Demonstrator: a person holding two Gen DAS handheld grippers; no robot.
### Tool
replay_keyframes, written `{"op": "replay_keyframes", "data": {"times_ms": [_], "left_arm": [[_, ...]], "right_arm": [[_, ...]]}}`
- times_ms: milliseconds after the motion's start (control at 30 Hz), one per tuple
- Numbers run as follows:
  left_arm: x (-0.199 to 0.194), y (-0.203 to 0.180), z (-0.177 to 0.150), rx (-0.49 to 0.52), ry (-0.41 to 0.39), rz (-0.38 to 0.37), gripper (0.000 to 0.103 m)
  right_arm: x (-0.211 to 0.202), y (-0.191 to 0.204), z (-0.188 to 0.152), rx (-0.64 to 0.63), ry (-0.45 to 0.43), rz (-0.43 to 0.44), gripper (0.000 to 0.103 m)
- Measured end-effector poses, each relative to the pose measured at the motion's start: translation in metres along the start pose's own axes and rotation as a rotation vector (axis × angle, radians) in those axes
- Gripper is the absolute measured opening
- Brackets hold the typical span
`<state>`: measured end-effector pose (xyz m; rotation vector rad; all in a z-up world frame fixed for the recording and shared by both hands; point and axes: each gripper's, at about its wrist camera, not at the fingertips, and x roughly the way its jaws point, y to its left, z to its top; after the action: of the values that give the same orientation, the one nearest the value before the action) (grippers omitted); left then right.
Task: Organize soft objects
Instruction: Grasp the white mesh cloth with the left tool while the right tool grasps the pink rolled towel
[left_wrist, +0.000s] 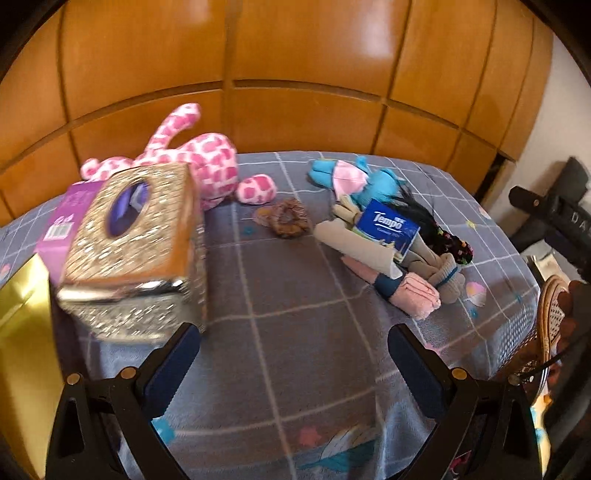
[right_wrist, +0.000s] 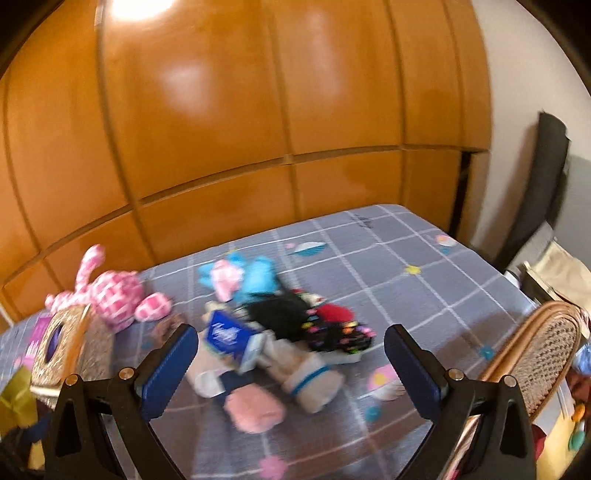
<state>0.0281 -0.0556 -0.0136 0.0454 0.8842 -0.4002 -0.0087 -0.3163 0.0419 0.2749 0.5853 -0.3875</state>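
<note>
Soft objects (left_wrist: 391, 243) heaped right of centre on the grey checked table (left_wrist: 288, 295). Rolled pink cloth (left_wrist: 417, 291) with a dark band at the near end, long axis running from near-right to far-left. Beige roll (left_wrist: 354, 243) alongside, same slant. Blue Tempo tissue pack (left_wrist: 391, 227) propped on top, tilted. Black dotted sock (left_wrist: 454, 243) partly buried behind. Blue-and-pink plush (left_wrist: 354, 177) at the far end, shape hard to read. Brown scrunchie (left_wrist: 288, 218) just left of the heap, apart from it. Pink spotted plush (left_wrist: 207, 162) farther left, lying flat, one limb raised toward the wooden wall panels (left_wrist: 295, 74), body partly hidden by the glittery gold tissue box (left_wrist: 136, 240). Purple packet (left_wrist: 70, 218) behind that box, mostly covered. Right wrist view smeared by motion; heap blurred there. Left tongs (left_wrist: 291, 354) spread wide, gripping nothing, above bare cloth. Right tongs (right_wrist: 288, 354) likewise spread, empty, framing the heap. Wicker chair back (right_wrist: 546, 347) at the table's right edge, cut off.
</note>
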Motion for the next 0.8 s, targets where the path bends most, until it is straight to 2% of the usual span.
{"op": "replay_keyframes", "data": {"times_ms": [100,200,267,367,433,633,700,733,767,800], "left_arm": [[0.014,-0.007,0.009,-0.01,0.03,-0.031,0.102],[0.032,-0.017,0.022,-0.024,0.083,-0.079,0.094],[0.043,-0.02,0.029,-0.047,0.112,-0.103,0.086],[0.065,-0.025,0.041,-0.081,0.142,-0.132,0.08],[0.079,-0.026,0.048,-0.115,0.151,-0.164,0.075],[0.113,-0.027,0.067,-0.216,0.157,-0.208,0.072],[0.126,-0.03,0.072,-0.207,0.165,-0.218,0.053],[0.136,-0.033,0.073,-0.195,0.189,-0.225,0.035],[0.145,-0.034,0.073,-0.192,0.214,-0.23,0.024],[0.149,-0.034,0.073,-0.195,0.221,-0.236,0.022]], "right_arm": [[0.004,-0.015,0.005,0.013,0.003,-0.027,0.103],[0.011,-0.022,0.004,0.004,0.026,-0.04,0.103],[0.014,-0.025,0.002,-0.001,0.034,-0.042,0.103],[0.018,-0.026,0.0,0.003,0.048,-0.03,0.103],[0.021,-0.026,-0.001,-0.006,0.053,-0.026,0.103],[0.032,-0.021,-0.006,-0.031,0.071,0.003,0.103],[0.036,-0.02,-0.009,-0.039,0.079,0.007,0.103],[0.038,-0.021,-0.01,-0.039,0.085,0.009,0.103],[0.041,-0.021,-0.012,-0.035,0.094,0.014,0.103],[0.043,-0.022,-0.014,-0.033,0.101,0.014,0.103]]}}
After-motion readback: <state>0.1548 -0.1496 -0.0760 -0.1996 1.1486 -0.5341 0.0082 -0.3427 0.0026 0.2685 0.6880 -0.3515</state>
